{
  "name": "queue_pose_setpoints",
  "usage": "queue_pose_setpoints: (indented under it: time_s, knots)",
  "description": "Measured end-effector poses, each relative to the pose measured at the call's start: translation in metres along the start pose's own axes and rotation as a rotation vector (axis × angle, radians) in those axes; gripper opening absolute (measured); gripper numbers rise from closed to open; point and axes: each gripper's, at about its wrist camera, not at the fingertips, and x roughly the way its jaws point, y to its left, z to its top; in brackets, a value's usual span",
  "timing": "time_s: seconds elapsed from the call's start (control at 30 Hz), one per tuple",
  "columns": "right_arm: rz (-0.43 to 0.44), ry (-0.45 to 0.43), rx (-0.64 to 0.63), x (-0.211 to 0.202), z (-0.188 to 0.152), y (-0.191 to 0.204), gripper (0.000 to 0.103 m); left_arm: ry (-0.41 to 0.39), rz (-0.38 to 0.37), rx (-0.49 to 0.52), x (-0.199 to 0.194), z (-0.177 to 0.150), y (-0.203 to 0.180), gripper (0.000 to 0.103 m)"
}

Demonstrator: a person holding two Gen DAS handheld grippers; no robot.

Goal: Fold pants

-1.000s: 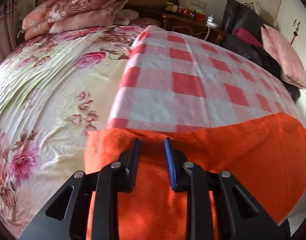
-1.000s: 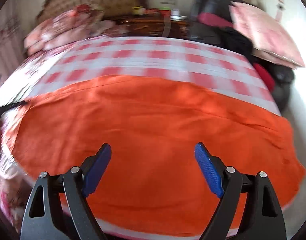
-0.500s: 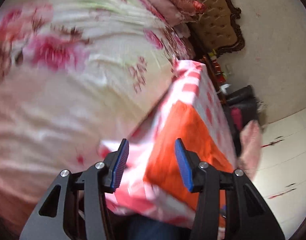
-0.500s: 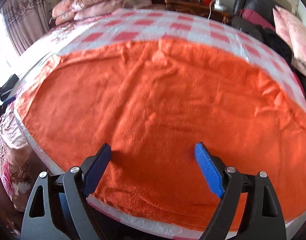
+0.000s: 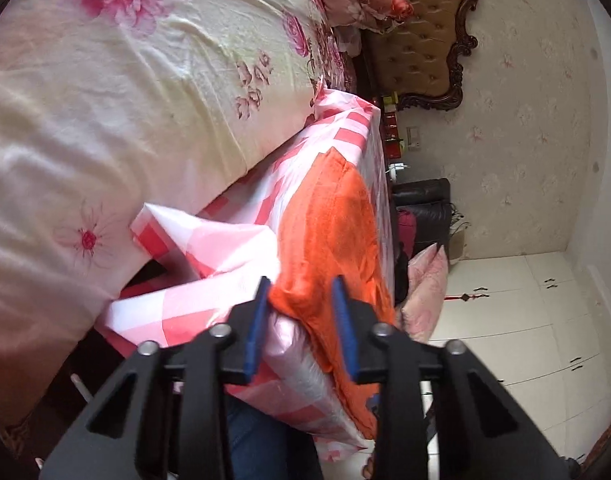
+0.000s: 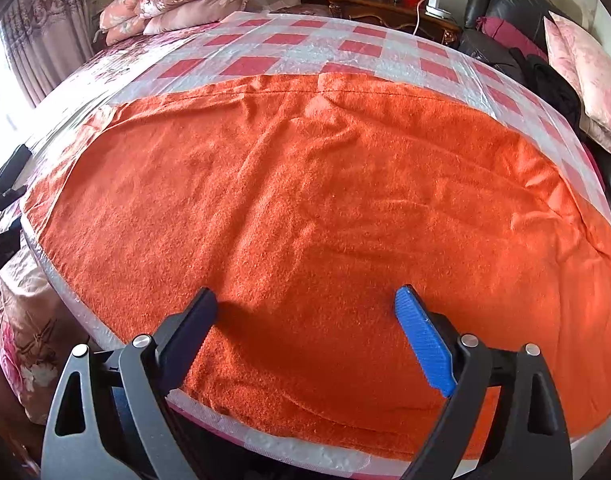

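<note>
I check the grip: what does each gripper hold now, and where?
Left gripper: pants corner between its closing jaws, grip unclear. Right gripper: open, nothing.

Bright daylight glares from the window [image 6: 1, 92] at left; sharp frames, fisheye-bent edges

Home bedroom. Bed [image 5: 105, 120] with floral sheet, stacked pillows [image 6: 177, 4], tufted headboard [image 5: 421, 40], curtain [image 6: 45, 40] at window. Wooden nightstand [image 6: 389, 16], black leather sofa [image 6: 501, 12], white wardrobe doors [image 5: 537, 320], flowered wallpaper [image 5: 525, 120].
</note>
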Motion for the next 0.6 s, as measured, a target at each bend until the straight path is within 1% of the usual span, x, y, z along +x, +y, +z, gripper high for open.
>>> queue_pose_setpoints:
  time_s: [0.1, 0.17, 0.2, 0.3, 0.33, 0.5, 0.6]
  knots:
    - [-0.006, 0.016, 0.012, 0.001, 0.002, 0.000, 0.088, -0.019, 0.037, 0.040, -0.002, 0.001, -0.010, 0.018]
    - [-0.008, 0.023, 0.018, 0.001, 0.003, 0.000, 0.088, -0.030, 0.114, 0.111, -0.003, 0.000, -0.025, 0.016]
    - [-0.008, 0.026, 0.020, 0.002, 0.003, 0.000, 0.088, -0.034, 0.140, 0.134, -0.003, 0.000, -0.032, 0.015]
    - [-0.003, 0.037, 0.033, 0.002, 0.004, -0.002, 0.088, -0.052, 0.246, 0.239, -0.002, -0.004, -0.060, 0.010]
    - [-0.001, 0.039, 0.038, 0.002, 0.005, -0.002, 0.088, -0.060, 0.297, 0.285, -0.001, -0.006, -0.072, 0.010]
    - [0.016, 0.053, 0.088, -0.001, 0.006, -0.010, 0.087, -0.092, 0.446, 0.439, 0.006, -0.013, -0.114, 0.009]
    - [-0.013, 0.047, 0.108, -0.003, 0.006, -0.018, 0.087, -0.108, 0.551, 0.539, 0.015, -0.020, -0.139, 0.009]
